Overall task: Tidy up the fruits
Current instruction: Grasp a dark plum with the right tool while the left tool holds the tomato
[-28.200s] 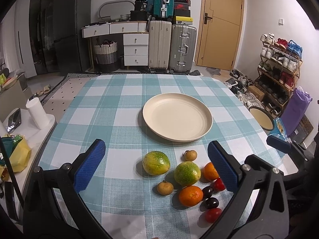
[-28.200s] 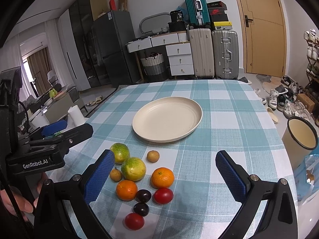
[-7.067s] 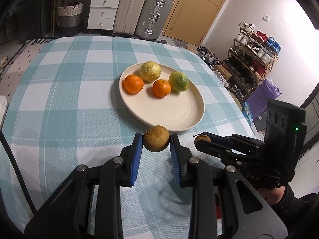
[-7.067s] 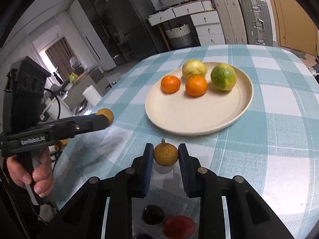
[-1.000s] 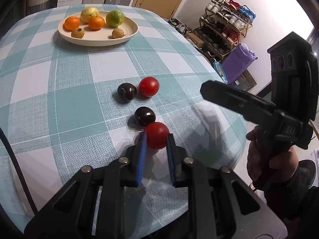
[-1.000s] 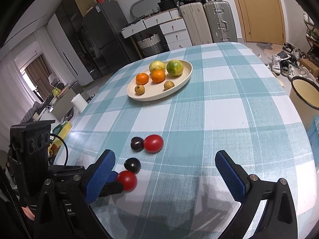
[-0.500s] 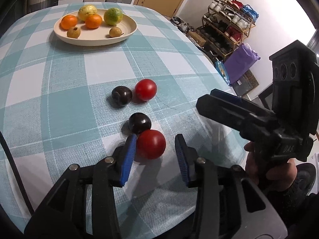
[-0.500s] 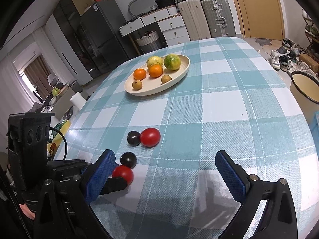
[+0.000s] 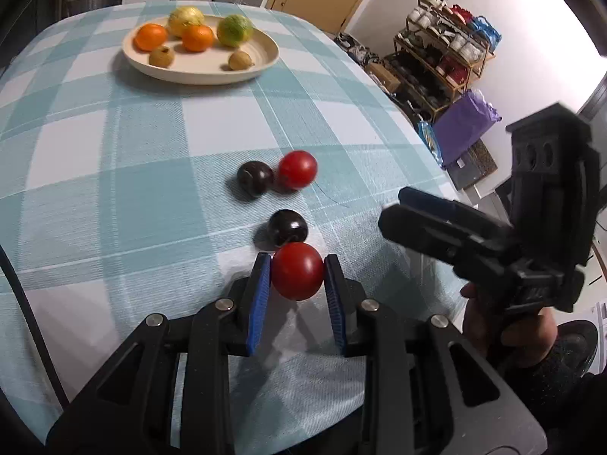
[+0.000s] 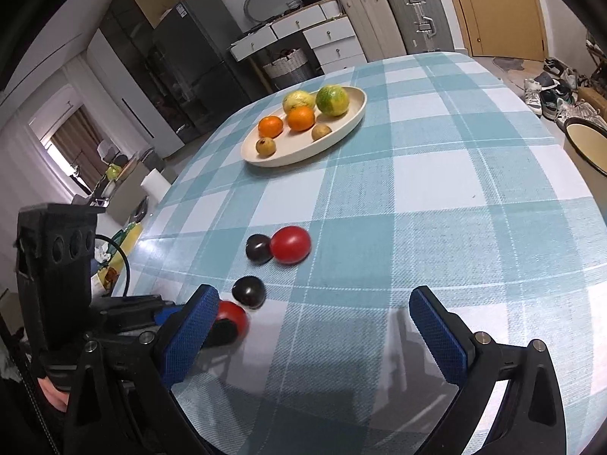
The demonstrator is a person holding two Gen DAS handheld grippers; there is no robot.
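My left gripper (image 9: 297, 276) is closing its blue pads on a red tomato (image 9: 297, 271) near the table's front edge, and both pads touch its sides. A dark plum (image 9: 287, 227) lies just beyond it. Farther on, a second plum (image 9: 255, 178) and a second red tomato (image 9: 297, 170) lie touching. The cream plate (image 9: 201, 76) at the far side holds two oranges, two green-yellow fruits and two small brown fruits. My right gripper (image 10: 315, 337) stands wide open and empty above the cloth, to the right of the held tomato (image 10: 231, 314). From the left wrist it appears as a black gripper (image 9: 398, 208) held in a hand.
The checked cloth ends at the table edge (image 9: 425, 144) on the right. A shoe rack (image 9: 447, 57) and a purple bag (image 9: 463, 125) stand beyond that edge. Suitcases (image 10: 398, 19) and drawers line the back wall. An enamel basin (image 10: 588, 144) sits on the floor at the right.
One second ago the left pads gripped the red tomato, half a second ago they stood apart around it, and now they are back against its sides. The right gripper has kept still.
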